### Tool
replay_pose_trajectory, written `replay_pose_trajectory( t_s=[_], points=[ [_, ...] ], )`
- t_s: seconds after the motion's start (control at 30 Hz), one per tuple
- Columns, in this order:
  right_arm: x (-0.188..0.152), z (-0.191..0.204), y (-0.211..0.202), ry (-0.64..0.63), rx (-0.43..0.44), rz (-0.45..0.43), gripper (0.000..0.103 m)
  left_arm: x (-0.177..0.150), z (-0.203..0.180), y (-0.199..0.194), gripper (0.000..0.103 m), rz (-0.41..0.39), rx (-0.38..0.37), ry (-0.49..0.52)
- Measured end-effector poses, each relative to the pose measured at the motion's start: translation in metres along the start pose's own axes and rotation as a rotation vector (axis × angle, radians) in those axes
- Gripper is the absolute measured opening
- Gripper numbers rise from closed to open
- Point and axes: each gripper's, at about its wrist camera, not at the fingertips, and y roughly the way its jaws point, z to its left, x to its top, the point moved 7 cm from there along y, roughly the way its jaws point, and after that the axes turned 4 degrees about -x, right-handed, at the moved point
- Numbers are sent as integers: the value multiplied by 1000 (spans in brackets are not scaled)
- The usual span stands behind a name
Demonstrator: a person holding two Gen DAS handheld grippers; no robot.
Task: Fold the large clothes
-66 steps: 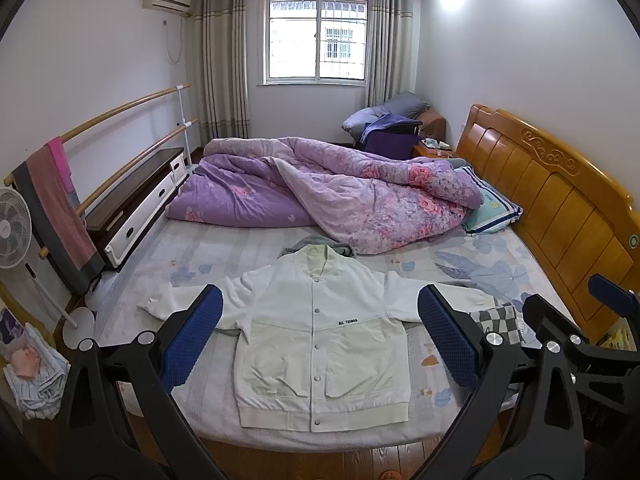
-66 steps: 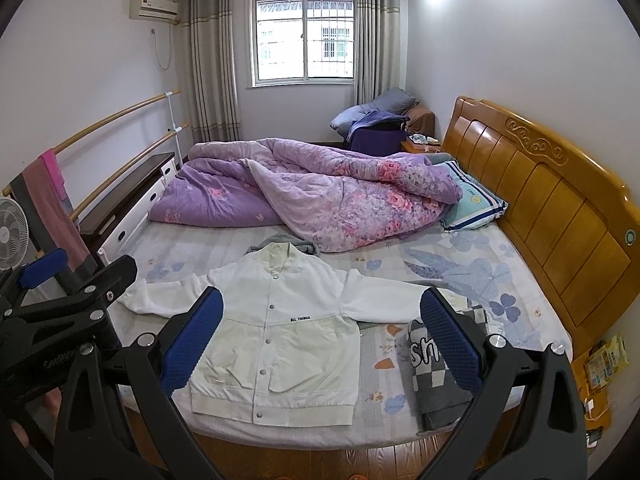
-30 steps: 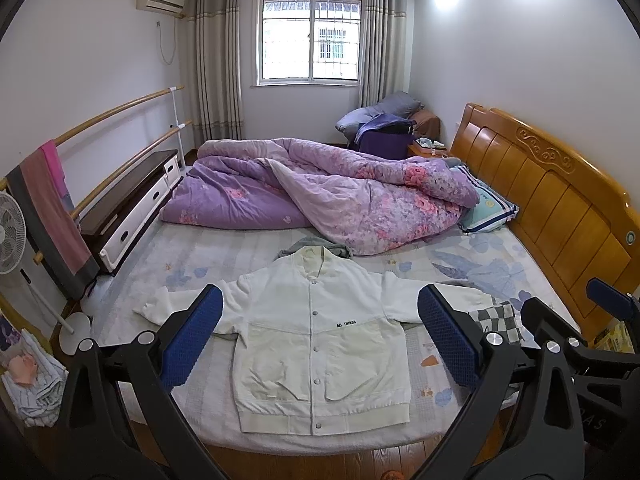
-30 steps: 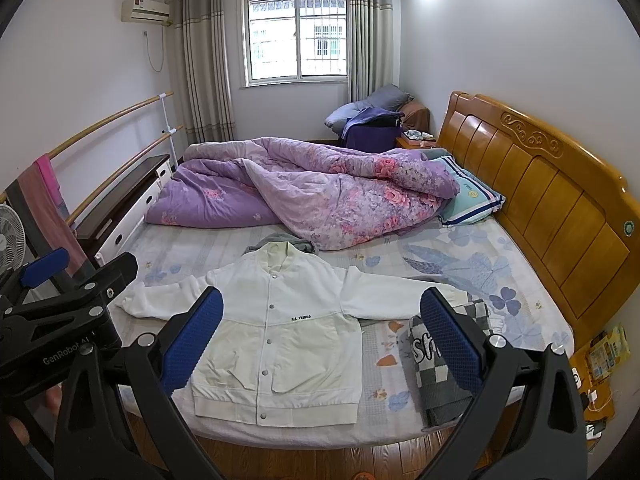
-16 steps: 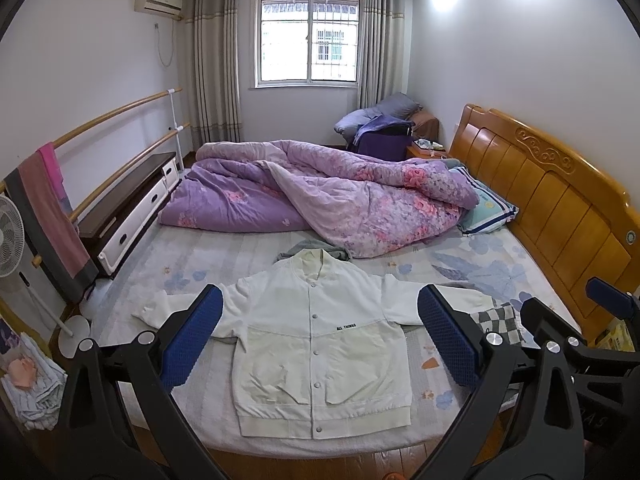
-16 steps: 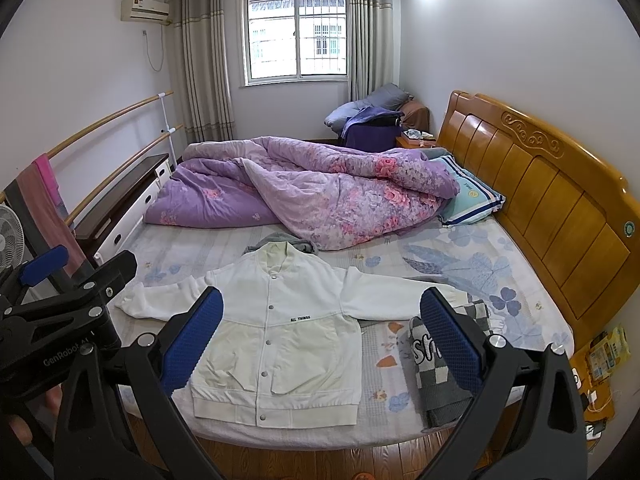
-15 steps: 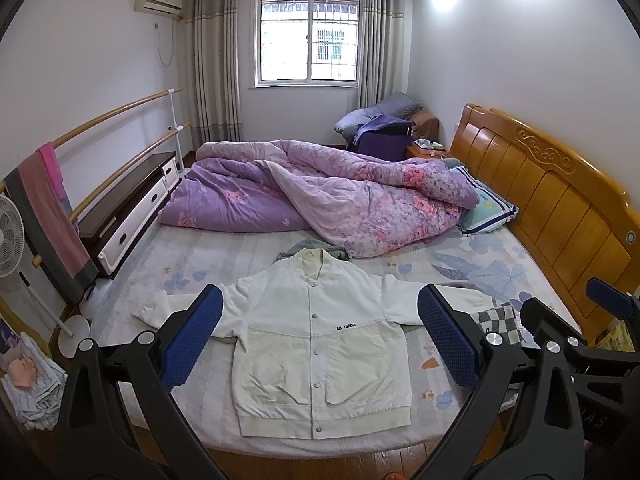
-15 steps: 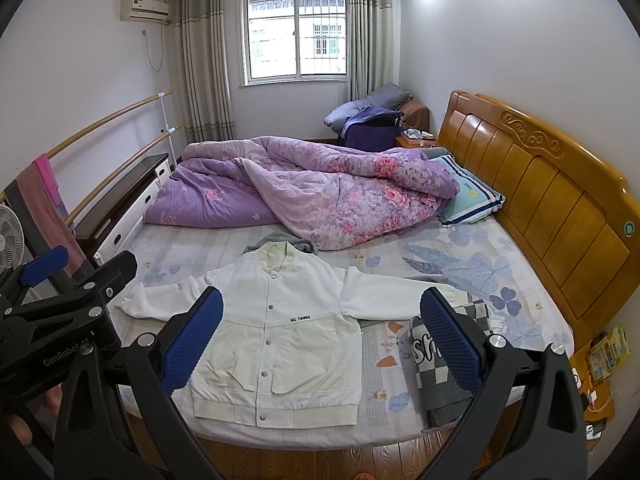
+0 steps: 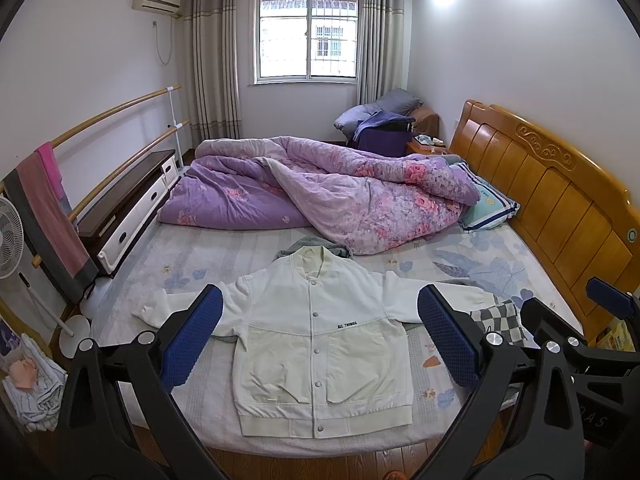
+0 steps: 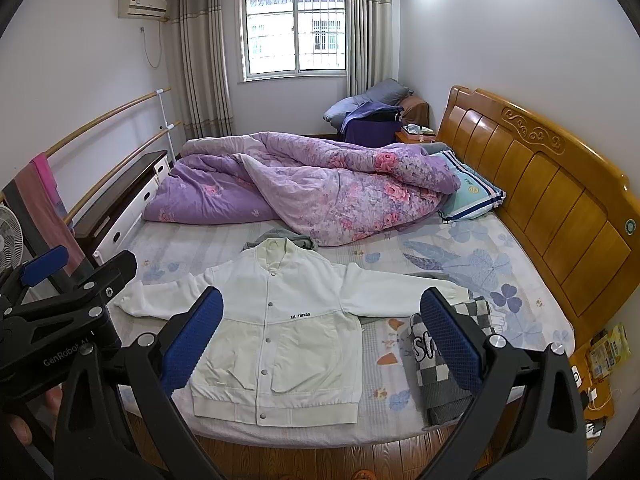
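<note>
Both hand-held grippers, left (image 9: 320, 332) and right (image 10: 322, 330), hung spread wide and empty above the near edge of the bed (image 9: 192, 252). On it lay a white snap-button jacket (image 9: 320, 336) flat, sleeves out, its right cuff beside what looked like a folded grey checked garment (image 10: 444, 364). Behind, a crumpled purple floral quilt (image 9: 340, 192).

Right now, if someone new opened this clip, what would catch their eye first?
The white jacket, spread flat and buttoned with its sleeves out, lies at the near edge of the bed. Behind it, a rumpled purple floral quilt is heaped across the far half, beside the orange wooden headboard. In the foreground, the left tongs and right tongs gape open above the jacket, holding nothing.
</note>
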Motion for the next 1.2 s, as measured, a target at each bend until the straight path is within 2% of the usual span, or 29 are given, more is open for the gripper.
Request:
replay_pose_trajectory(
  t_s=[1.2],
  points=[
    [-7,-3,3,2,-8,8,95,-7,13,17,98,22,-22,6]
  ],
)
